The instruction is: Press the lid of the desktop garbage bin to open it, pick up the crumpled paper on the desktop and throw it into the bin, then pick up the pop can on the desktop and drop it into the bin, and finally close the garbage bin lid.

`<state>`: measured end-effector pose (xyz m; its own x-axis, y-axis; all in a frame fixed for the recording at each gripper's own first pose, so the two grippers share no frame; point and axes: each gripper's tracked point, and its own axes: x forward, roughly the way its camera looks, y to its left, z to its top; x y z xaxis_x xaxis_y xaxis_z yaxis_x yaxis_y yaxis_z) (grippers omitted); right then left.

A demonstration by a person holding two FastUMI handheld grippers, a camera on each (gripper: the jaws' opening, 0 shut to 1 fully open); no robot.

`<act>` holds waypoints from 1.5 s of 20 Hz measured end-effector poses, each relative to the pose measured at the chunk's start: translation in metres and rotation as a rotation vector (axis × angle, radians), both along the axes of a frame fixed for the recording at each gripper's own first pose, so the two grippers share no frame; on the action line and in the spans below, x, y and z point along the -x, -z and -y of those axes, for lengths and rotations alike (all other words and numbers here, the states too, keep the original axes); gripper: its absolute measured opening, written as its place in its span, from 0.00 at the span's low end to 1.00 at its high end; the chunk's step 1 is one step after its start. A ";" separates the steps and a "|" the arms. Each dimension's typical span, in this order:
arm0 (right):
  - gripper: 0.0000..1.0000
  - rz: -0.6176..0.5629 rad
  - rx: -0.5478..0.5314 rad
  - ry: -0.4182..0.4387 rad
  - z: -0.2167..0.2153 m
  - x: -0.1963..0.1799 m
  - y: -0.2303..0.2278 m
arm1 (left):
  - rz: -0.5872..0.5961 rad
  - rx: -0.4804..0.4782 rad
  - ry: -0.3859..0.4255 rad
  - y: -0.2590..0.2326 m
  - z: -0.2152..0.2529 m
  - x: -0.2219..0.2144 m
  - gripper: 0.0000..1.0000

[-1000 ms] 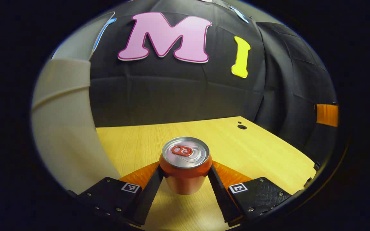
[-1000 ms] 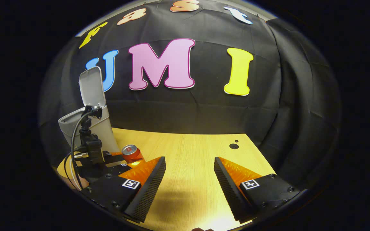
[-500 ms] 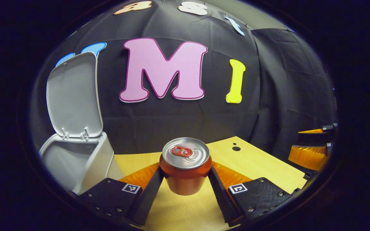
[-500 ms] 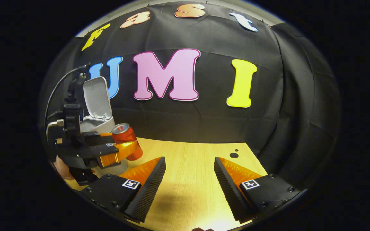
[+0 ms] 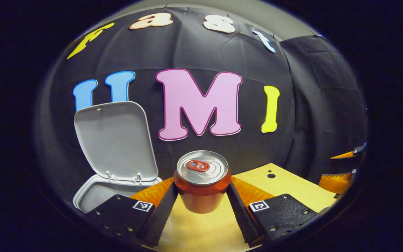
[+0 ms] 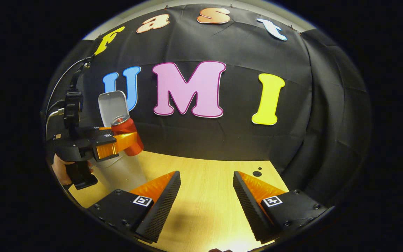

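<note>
Black cloth backs a wooden table [image 5: 292,185]. Left gripper view: the left gripper [image 5: 201,196] has its fingers clamped on the upright pop can [image 5: 201,182], held clear of the table; the open garbage bin [image 5: 93,192] lies at eight o'clock, its lid [image 5: 114,140] raised. Right gripper view: the right gripper [image 6: 205,203] hovers low, fingers apart and empty; the can sits at ten o'clock, beside the bin's mouth.

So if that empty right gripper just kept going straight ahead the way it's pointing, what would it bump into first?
Probably nothing close. The right gripper is open over bare table, and the way ahead looks free up to the black cloth wall. The bin and held can sit well off to one side.
</note>
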<state>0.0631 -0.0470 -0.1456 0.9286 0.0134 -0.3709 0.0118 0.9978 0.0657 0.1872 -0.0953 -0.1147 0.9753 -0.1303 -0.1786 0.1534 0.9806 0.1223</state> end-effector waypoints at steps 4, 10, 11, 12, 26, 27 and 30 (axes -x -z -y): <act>0.98 0.011 0.007 -0.023 -0.017 0.002 -0.013 | 0.018 0.033 -0.064 -0.015 -0.040 0.008 0.84; 0.98 0.030 0.015 -0.055 -0.042 0.011 -0.030 | 0.025 0.024 -0.156 -0.022 -0.108 0.015 0.84; 0.98 0.030 0.016 -0.058 -0.046 0.013 -0.030 | 0.019 0.019 -0.171 -0.020 -0.118 0.016 0.84; 0.98 0.031 0.021 -0.061 -0.048 0.014 -0.031 | 0.018 0.014 -0.185 -0.020 -0.127 0.018 0.84; 0.98 0.023 0.044 0.001 -0.043 0.034 -0.035 | -0.011 -0.009 -0.229 -0.008 -0.164 0.023 0.86; 0.98 0.022 0.045 0.004 -0.043 0.036 -0.035 | -0.011 -0.008 -0.226 -0.009 -0.165 0.022 0.87; 0.98 0.020 0.046 0.013 -0.041 0.040 -0.035 | 0.004 -0.011 -0.221 -0.013 -0.165 0.023 0.92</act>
